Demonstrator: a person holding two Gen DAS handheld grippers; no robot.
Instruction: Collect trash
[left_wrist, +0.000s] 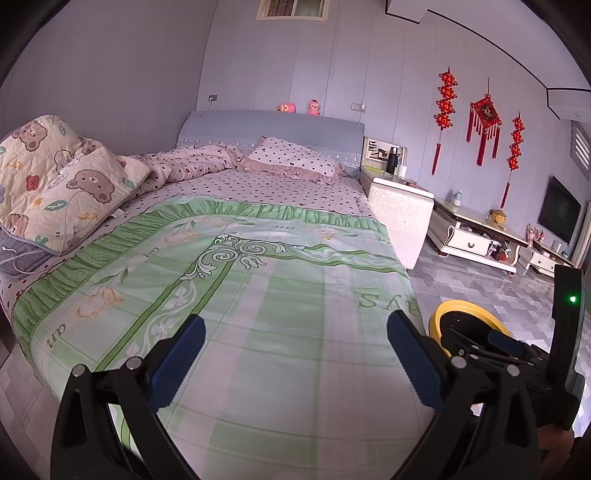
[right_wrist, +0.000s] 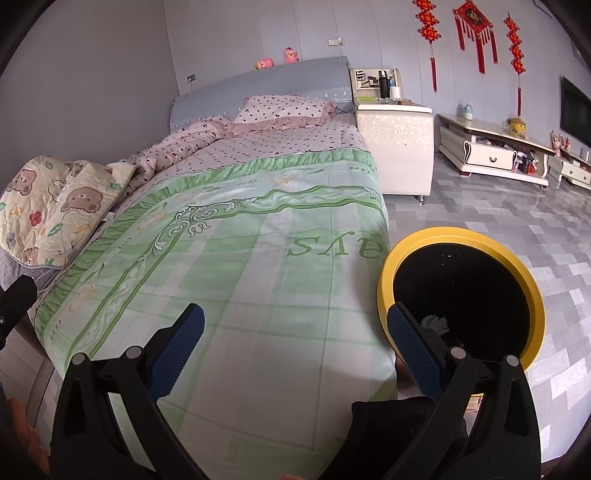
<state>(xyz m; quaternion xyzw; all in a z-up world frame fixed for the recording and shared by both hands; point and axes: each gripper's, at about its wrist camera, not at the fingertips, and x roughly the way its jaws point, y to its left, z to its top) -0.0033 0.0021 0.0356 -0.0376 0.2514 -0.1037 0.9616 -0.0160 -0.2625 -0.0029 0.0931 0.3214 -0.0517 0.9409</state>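
From the left wrist, the left tool (left_wrist: 295, 334) hangs released and empty over the green bedspread (left_wrist: 229, 295); the yellow-rimmed trash bin (left_wrist: 439, 314) peeks out low to its right, partly hidden behind the right tool. From the right wrist, the right tool (right_wrist: 295, 328) is also released and empty, its right finger overlapping the bin's rim (right_wrist: 458, 236). The bin stands on the floor beside the bed's foot corner, white crumpled trash (right_wrist: 436, 322) inside. No loose trash shows on the bed; the right tool is likely nearer the bin.
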